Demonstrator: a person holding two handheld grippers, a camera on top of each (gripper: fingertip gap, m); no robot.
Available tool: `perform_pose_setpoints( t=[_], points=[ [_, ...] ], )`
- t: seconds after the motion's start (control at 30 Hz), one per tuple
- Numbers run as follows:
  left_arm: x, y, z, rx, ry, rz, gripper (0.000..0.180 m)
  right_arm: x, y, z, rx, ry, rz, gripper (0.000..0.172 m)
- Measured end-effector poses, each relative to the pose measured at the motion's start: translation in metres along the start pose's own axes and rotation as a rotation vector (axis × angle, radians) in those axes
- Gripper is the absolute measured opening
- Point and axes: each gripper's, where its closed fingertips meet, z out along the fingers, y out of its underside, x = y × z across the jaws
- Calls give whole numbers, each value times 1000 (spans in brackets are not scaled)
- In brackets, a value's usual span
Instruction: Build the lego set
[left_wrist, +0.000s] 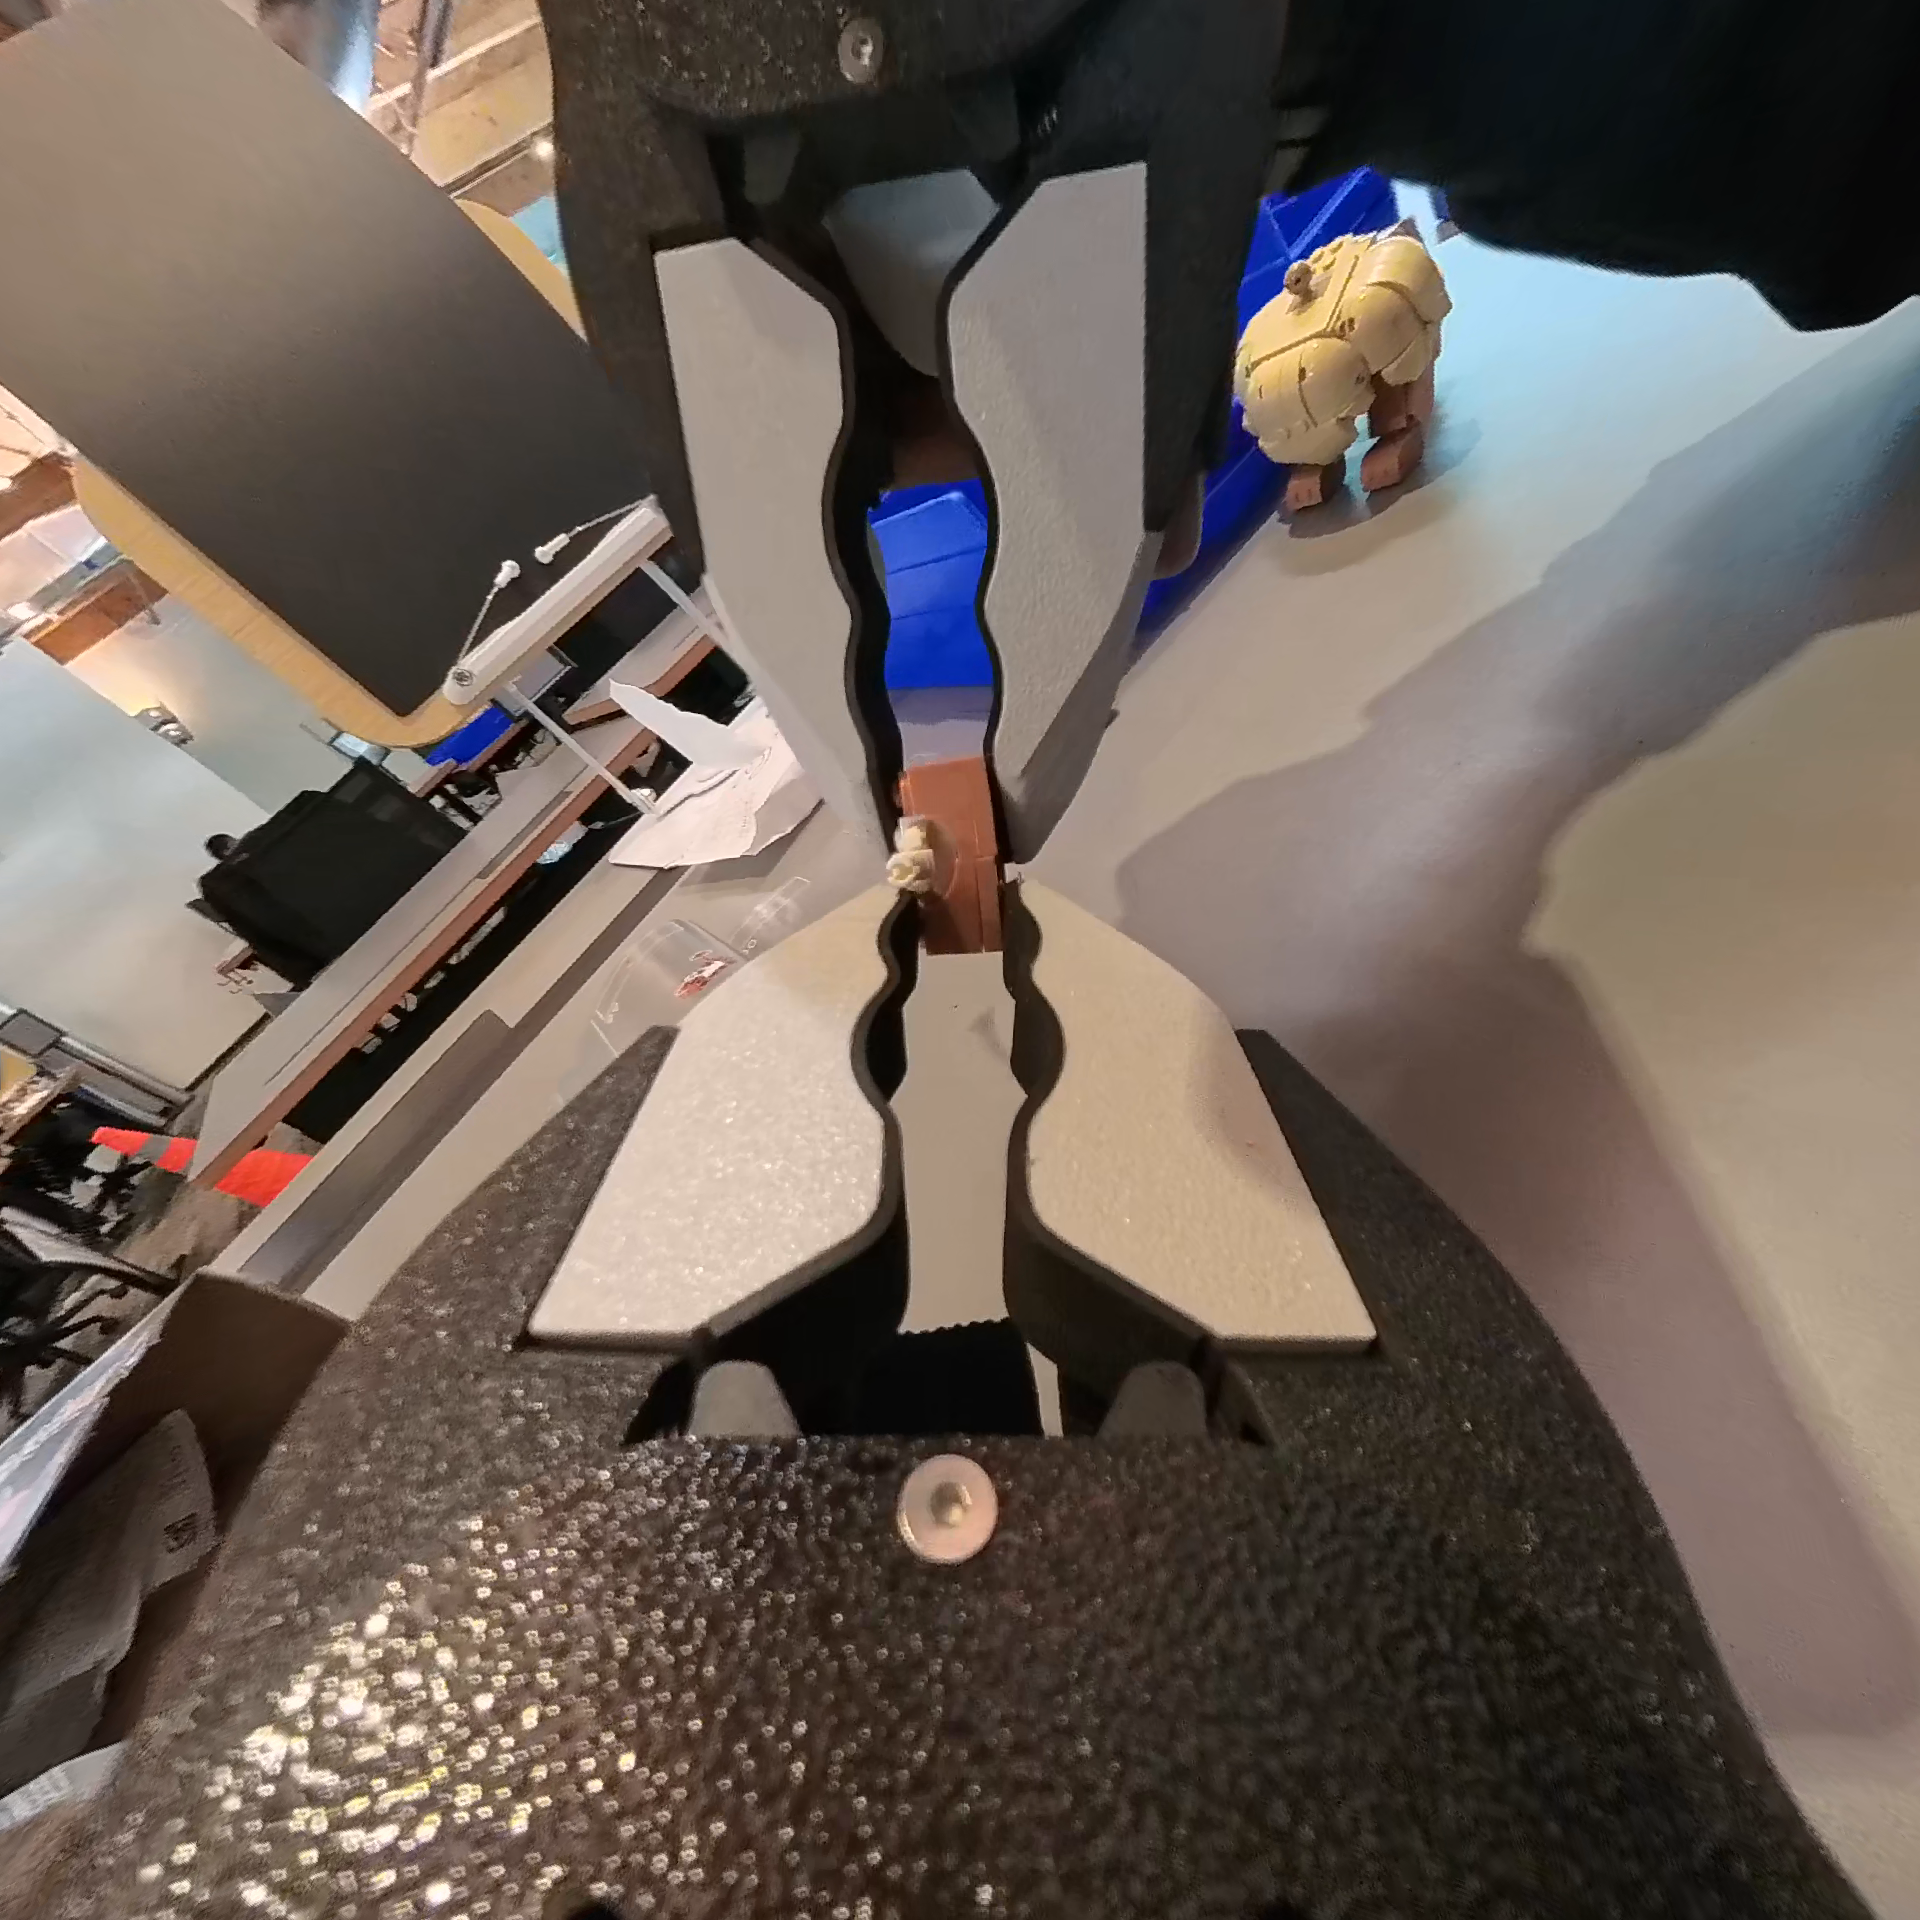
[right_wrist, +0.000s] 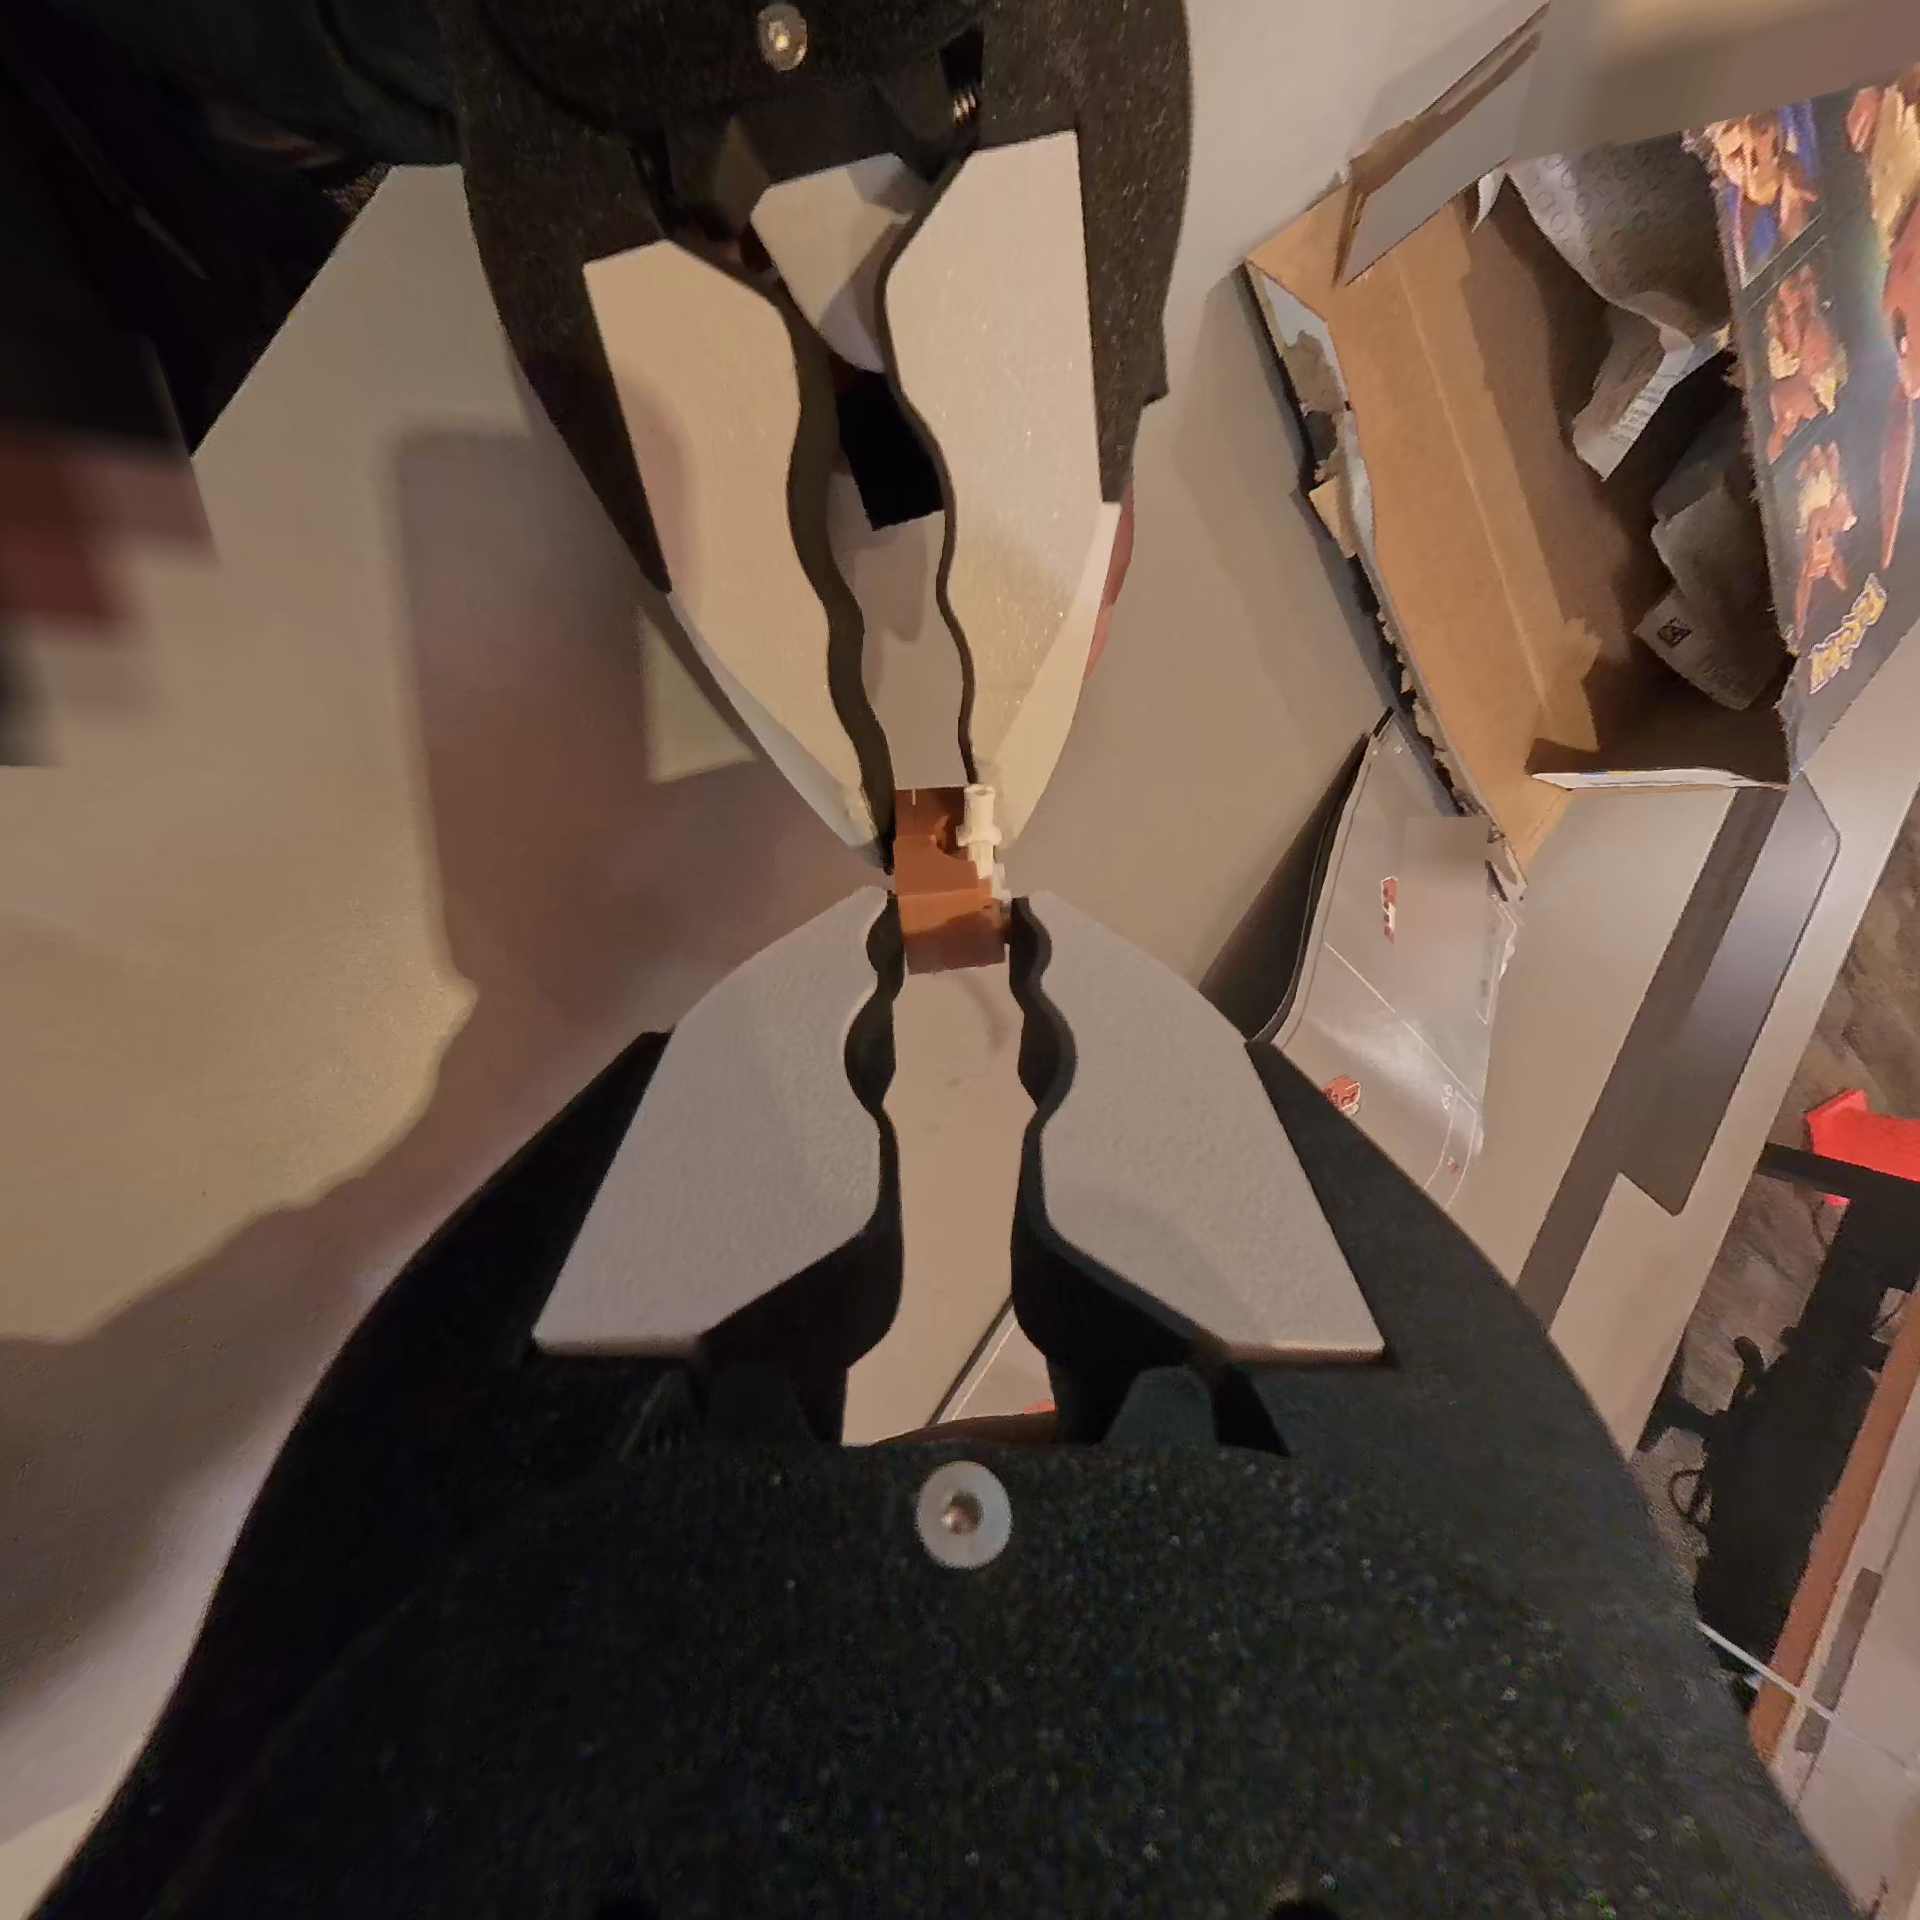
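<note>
Where the two grippers meet tip to tip over the grey table (left_wrist: 1558, 727), a small brown brick piece (left_wrist: 951, 831) is clamped between them. The left gripper (left_wrist: 956, 920) is closed on its near end, pads pressed to both sides; the right gripper (right_wrist: 951, 935) is closed on the other end the same way. A cream peg (right_wrist: 982, 821) is seen on the brown piece, possibly plugged into it. A cream-and-brown toy figure (left_wrist: 1340, 353) stands on the table near blue bins (left_wrist: 1309, 234). A torn cardboard box (right_wrist: 1475, 499) with printed colourful artwork and lettering lies open beside a printed sheet (right_wrist: 1392, 977); the print is not given.
</note>
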Motion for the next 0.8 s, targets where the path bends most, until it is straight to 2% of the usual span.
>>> perform_pose_setpoints(
  t=[0.47,0.8],
  points=[
    [2,3,-1,-15,1,71,15,-3,0,4,8,13,-42,19],
    [-1,0,-3,13,-11,47,15,0,-4,1,33,45,-73,19]
  ],
)
